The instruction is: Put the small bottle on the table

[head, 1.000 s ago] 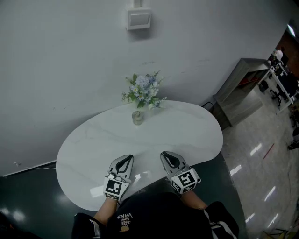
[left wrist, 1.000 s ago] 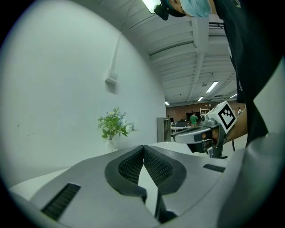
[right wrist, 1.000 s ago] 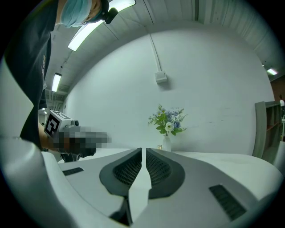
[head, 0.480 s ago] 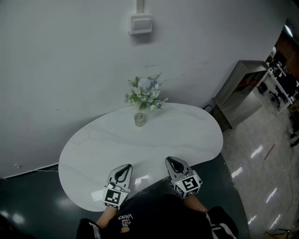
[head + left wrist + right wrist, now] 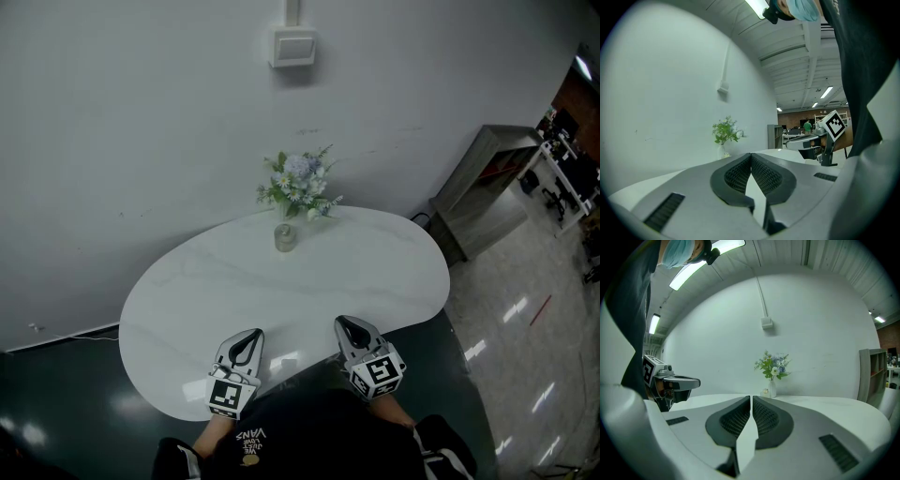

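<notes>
**Head view.** A white, kidney-shaped table (image 5: 356, 272) stands against a plain pale wall (image 5: 141, 141) that carries a small white box (image 5: 293, 47) on a conduit. The floor (image 5: 56, 394) around it is dark and glossy. A grey cabinet (image 5: 478, 183) stands to the right, and a brighter workshop area lies beyond it. At the table's far edge a bouquet (image 5: 298, 183) of blue and white flowers rises from a pale vase (image 5: 285, 237). Anything standing next to the vase cannot be made out from here. At the near edge, the left gripper (image 5: 251, 333) and the right gripper (image 5: 345, 322) hover side by side, well apart from the vase, and both point towards it.

**Left gripper view.** The ribbed pads meet at the tip with nothing between them. Past them are the tabletop, the distant bouquet against the wall, and a ceiling with strip lights.

**Right gripper view.** The pads are closed to a hairline and the gripper is empty. The white tabletop runs back to the wall. The small bottle (image 5: 765, 392) stands there on the table, just left of the vase's foot. It is squat and pale, with a darker top, and too small in the frame for any more detail.
</notes>
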Demonstrator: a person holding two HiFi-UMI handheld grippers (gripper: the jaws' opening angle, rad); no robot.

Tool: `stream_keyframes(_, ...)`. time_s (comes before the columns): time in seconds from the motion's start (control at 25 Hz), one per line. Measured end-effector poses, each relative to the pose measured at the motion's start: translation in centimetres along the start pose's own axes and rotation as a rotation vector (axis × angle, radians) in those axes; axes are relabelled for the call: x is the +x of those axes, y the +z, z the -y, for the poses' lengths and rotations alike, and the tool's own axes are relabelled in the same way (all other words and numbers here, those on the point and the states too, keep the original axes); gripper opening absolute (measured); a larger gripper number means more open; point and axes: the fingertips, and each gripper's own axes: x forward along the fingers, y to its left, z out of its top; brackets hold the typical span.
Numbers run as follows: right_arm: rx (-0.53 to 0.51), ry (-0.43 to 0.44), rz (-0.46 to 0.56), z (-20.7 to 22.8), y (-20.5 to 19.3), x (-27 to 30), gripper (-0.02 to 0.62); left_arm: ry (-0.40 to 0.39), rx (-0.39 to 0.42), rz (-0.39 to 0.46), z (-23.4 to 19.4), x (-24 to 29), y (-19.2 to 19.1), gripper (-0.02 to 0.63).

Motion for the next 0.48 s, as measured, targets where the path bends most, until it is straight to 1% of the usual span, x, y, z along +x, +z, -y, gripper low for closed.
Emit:
stream_keyframes(0.2, 0.003, 0.005, 0.010, -0.20, 0.32, 0.36, 0.049, -0.007, 0.007, -0.026, 0.11, -0.05, -0.77, 0.020)
stream_keyframes(0.48, 0.002, 0.019, 0.013, -0.48, 0.72, 0.83, 0.049, -0.002, 0.008, -0.027, -0.15, 0.27, -0.53, 0.020)
